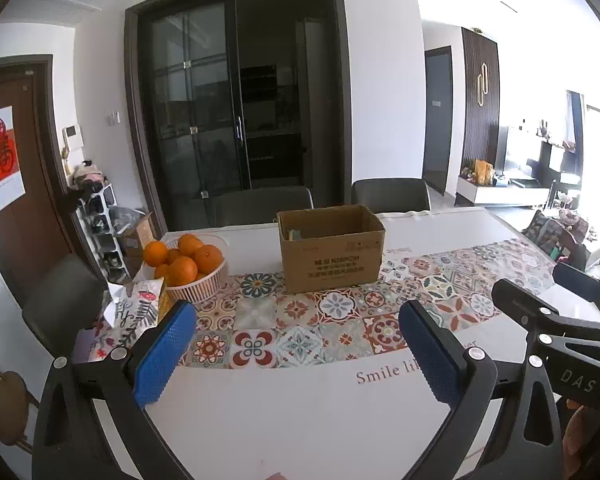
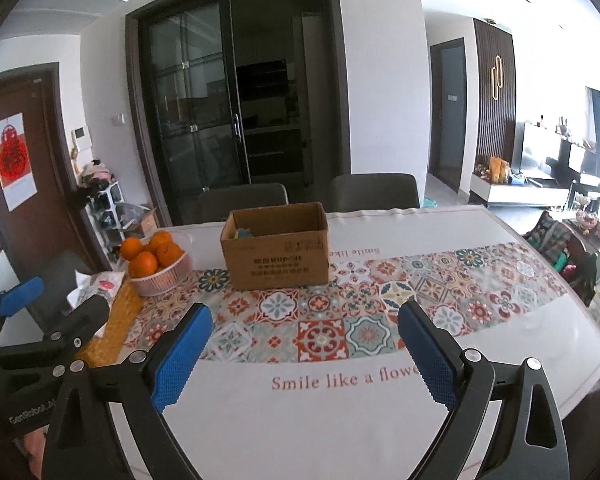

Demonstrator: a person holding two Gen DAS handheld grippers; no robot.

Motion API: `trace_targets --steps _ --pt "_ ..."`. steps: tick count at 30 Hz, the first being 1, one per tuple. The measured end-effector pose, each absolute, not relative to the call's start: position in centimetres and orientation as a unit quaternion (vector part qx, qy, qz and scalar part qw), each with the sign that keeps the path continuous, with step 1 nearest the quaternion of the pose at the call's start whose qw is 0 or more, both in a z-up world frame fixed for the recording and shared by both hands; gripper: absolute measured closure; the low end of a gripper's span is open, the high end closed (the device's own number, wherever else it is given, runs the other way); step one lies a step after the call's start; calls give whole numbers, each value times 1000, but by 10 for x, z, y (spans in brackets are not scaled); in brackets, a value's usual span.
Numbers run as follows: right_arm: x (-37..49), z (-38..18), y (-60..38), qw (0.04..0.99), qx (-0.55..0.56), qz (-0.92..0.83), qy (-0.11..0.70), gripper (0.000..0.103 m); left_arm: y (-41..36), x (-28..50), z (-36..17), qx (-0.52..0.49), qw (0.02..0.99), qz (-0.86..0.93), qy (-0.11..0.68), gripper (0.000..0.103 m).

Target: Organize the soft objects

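Note:
An open cardboard box (image 1: 332, 252) stands on the table's patterned runner; it also shows in the right wrist view (image 2: 278, 250). Something teal and yellowish (image 1: 294, 235) lies inside it, mostly hidden by the wall (image 2: 240, 233). My left gripper (image 1: 300, 344) is open and empty, held above the table in front of the box. My right gripper (image 2: 306, 344) is open and empty, beside the left one. The right gripper's body shows in the left view (image 1: 556, 320), and the left gripper in the right view (image 2: 52, 320).
A white basket of oranges (image 1: 188, 264) stands left of the box (image 2: 156, 264). A floral tissue pack (image 1: 140, 304) lies at the table's left edge. Grey chairs (image 1: 392, 196) stand behind the table and one (image 1: 64, 300) at its left. The tablecloth (image 2: 340, 420) is white near me.

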State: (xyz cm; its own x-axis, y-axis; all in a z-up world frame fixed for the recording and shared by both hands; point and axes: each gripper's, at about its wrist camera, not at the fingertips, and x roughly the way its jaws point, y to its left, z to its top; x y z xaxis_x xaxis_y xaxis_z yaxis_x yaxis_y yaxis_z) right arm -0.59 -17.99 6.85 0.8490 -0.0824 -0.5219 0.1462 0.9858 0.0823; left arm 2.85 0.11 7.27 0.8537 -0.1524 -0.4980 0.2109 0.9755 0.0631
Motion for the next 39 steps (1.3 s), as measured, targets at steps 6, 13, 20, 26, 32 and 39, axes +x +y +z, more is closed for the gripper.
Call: trace_targets --steps 6,13,20,26,32,39 --pt "-32 72 -174 961 62 -60 263 8 6 5 77 55 962 -101 246 0" --pt "-47 73 -170 962 56 -60 262 8 10 -13 77 51 963 -109 242 0" --pt "-56 71 -169 961 55 -59 266 8 11 -22 77 52 962 -107 244 0" --pt "-61 72 -169 961 54 -62 263 8 12 -26 79 53 964 -104 239 0" --pt "-65 76 -171 962 55 -64 261 8 11 -29 82 55 965 -102 236 0" --pt "-66 76 -171 961 55 -64 262 8 12 -29 82 53 965 -103 235 0"
